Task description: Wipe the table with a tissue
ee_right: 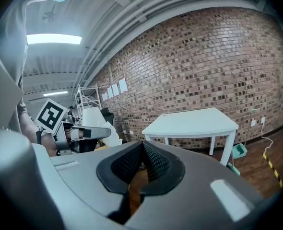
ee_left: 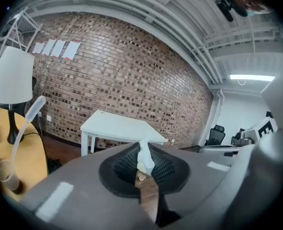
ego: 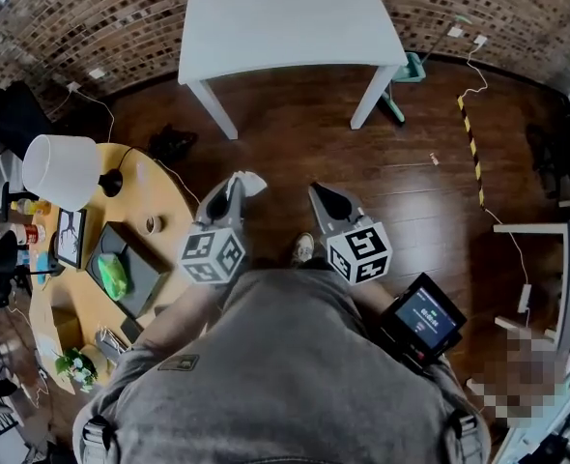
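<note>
We hold both grippers low before the body, well short of the table (ego: pixel 285 17) and pointing toward it. The left gripper (ego: pixel 232 188) has its jaws pinched on the tissue (ego: pixel 251 181), a white wisp sticking up past the tips, off the table. Just beside it, farther from the table's left edge, the right gripper (ego: pixel 324 197) has its jaws pressed together with nothing between them.
</note>
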